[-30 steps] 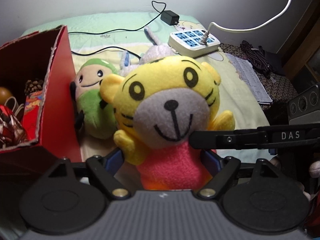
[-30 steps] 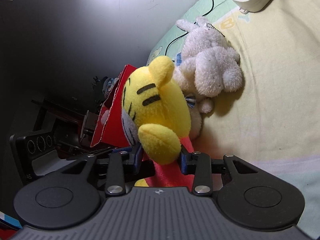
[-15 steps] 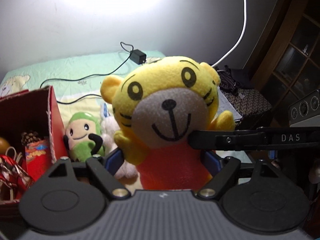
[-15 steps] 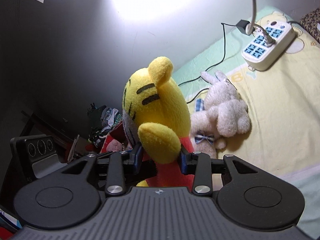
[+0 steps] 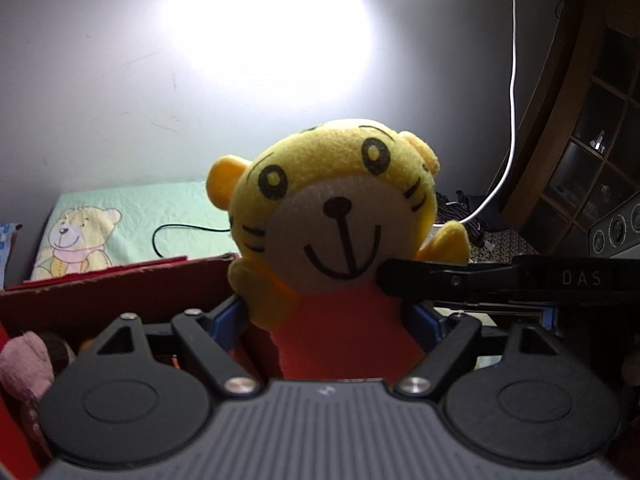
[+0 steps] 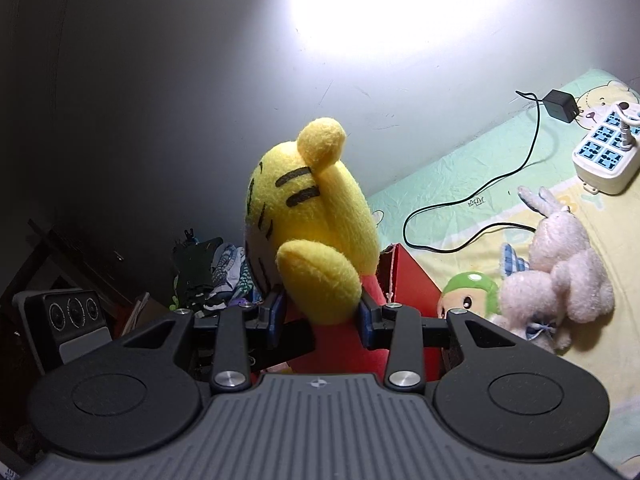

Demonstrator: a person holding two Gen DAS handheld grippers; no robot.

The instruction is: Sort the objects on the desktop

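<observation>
Both grippers, left [image 5: 326, 320] and right [image 6: 320, 316], are clamped on the tiger [image 5: 336, 216], held aloft above the red box [image 5: 120, 292] at its 7 o'clock; advise lowering it squarely inside before loosening either grip.

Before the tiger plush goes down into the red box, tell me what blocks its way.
Nothing visible blocks it. The tiger plush, clamped by the left gripper and right gripper, hangs above the red box. A pink plush lies inside at the left; the space directly beneath is hidden.
</observation>
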